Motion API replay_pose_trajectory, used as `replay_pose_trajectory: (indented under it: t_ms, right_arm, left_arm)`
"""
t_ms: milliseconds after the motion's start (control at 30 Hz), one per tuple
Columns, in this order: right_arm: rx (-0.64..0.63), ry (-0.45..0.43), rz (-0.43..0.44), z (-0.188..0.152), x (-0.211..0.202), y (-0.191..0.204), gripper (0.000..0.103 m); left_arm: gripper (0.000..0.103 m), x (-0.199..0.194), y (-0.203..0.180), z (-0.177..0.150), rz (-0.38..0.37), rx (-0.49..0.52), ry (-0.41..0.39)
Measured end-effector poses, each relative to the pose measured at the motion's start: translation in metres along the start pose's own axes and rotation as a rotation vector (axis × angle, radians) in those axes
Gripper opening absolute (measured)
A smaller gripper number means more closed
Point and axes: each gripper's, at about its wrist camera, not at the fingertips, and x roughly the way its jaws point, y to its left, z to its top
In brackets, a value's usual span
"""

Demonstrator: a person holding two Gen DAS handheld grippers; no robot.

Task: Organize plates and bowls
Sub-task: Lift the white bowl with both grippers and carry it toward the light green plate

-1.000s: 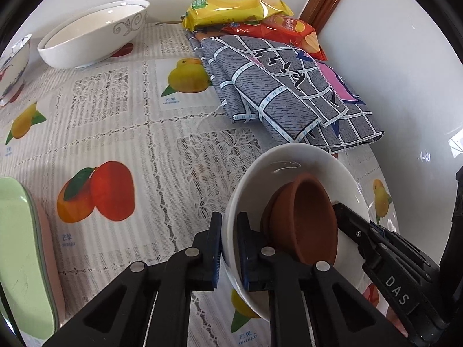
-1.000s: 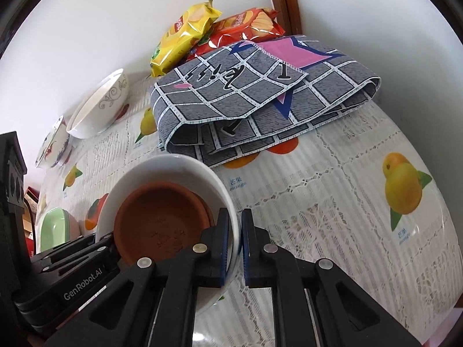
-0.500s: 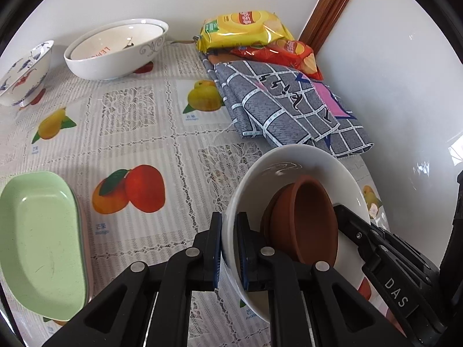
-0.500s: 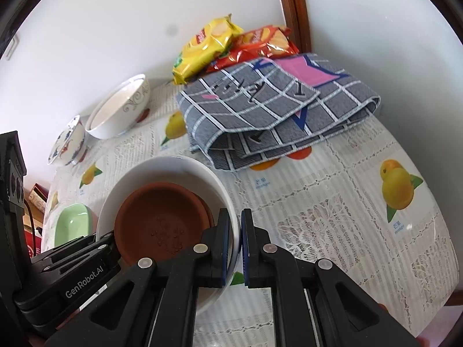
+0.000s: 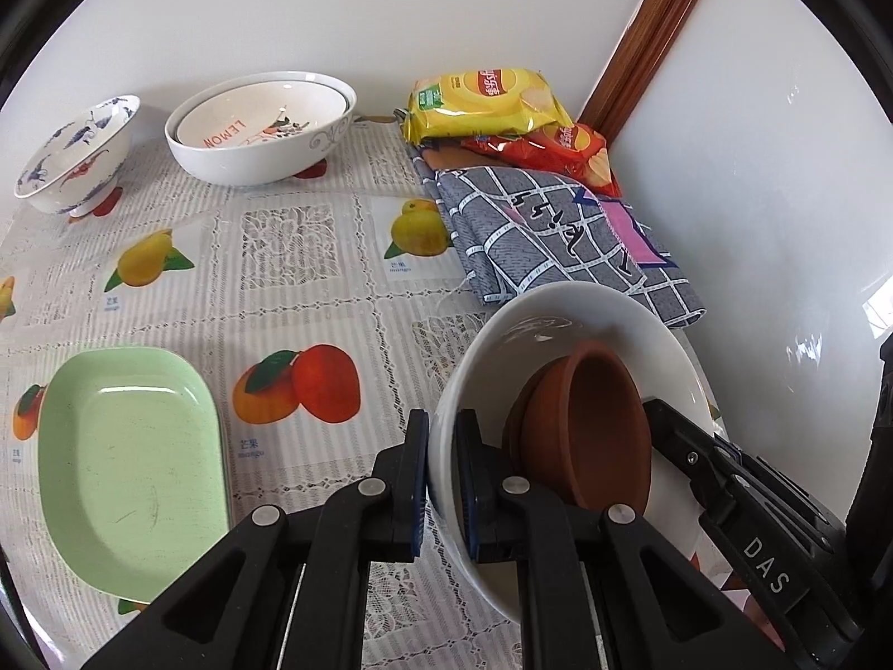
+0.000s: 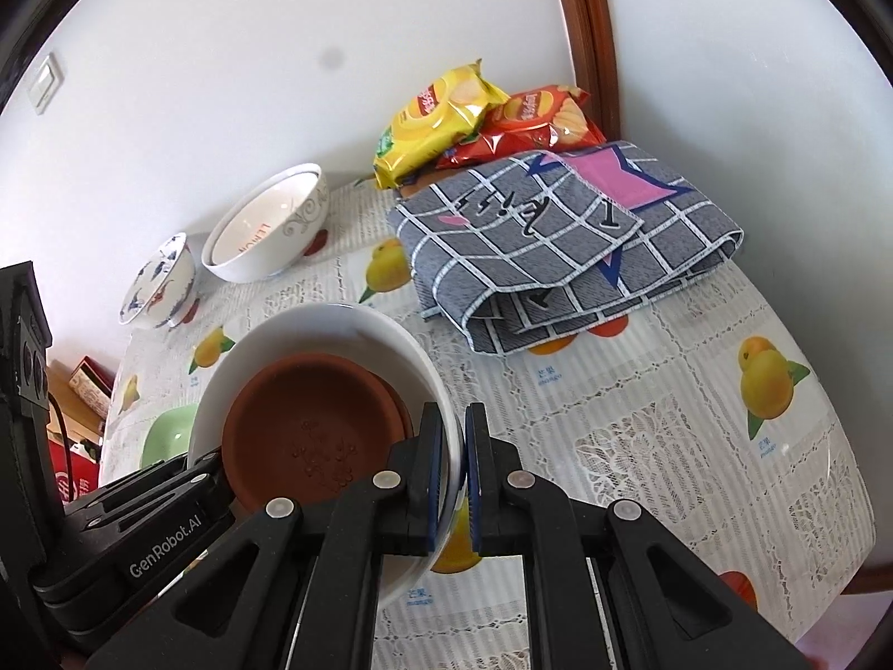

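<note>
left wrist view shows our left tongs (image 5: 442, 480) and right tongs (image 6: 455, 480) each pinching opposite rims of the white bowl (image 5: 563, 312), raised above the surface (image 5: 312, 279) so its brown dishes (image 5: 586, 430) ride level.

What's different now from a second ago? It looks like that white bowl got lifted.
Yes. Both grippers, left and right, have carried the white bowl upward, away from the tablecloth; more of the table shows, including the whole green dish. Unchanged: each gripper stays clamped on the bowl's rim, the brown saucers still sit inside, and the cloth and snack bags haven't moved.
</note>
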Motion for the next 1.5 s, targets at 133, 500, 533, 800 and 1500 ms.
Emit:
replay_pose_trajectory:
  t_ms: [133, 500, 533, 800, 1500]
  right_arm:
    - [-0.005, -0.01, 0.004, 0.001, -0.004, 0.007, 0.008]
    - [-0.019, -0.025, 0.017, 0.002, -0.014, 0.021, 0.008]
    - [-0.021, -0.028, 0.019, 0.003, -0.015, 0.023, 0.008]
    - [-0.036, -0.028, 0.033, 0.001, -0.016, 0.035, 0.008]
    - [-0.101, -0.026, 0.079, -0.009, -0.012, 0.082, 0.008]
  left_arm:
    - [0.01, -0.006, 0.004, 0.001, 0.003, -0.005, -0.011]
    - [0.01, -0.023, 0.011, 0.003, 0.004, -0.019, -0.037]
    - [0.01, -0.025, 0.012, 0.003, 0.005, -0.021, -0.038]
    - [0.01, -0.034, 0.024, 0.0, 0.017, -0.043, -0.05]
    - [0.01, -0.058, 0.067, -0.006, 0.054, -0.103, -0.085]
